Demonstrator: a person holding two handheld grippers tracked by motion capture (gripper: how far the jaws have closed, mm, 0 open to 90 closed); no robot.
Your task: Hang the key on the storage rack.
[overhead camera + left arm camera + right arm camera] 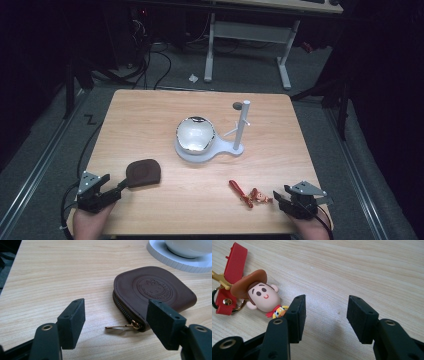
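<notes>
A brown leather zip pouch [143, 172] [153, 292] lies flat at the table's front left, its gold zipper pull [122, 326] sticking out toward me. My left gripper [119, 188] [116, 322] stands open just in front of the pouch, with the zipper pull lying between its jaws, untouched. A cowboy-figure keychain [258, 196] [263, 296] on a red strap [239, 192] [232, 275] lies at the front right. My right gripper [278, 196] [325, 316] is open beside it, the figure just to the left of its left jaw, bare wood between the jaws.
A shiny bowl [195, 133] sits on a white stand base [220, 150] [175, 261] mid-table, with an upright white post [242, 125] at its right. A small dark disc [237, 105] lies behind the post. A desk frame [250, 35] stands beyond the table.
</notes>
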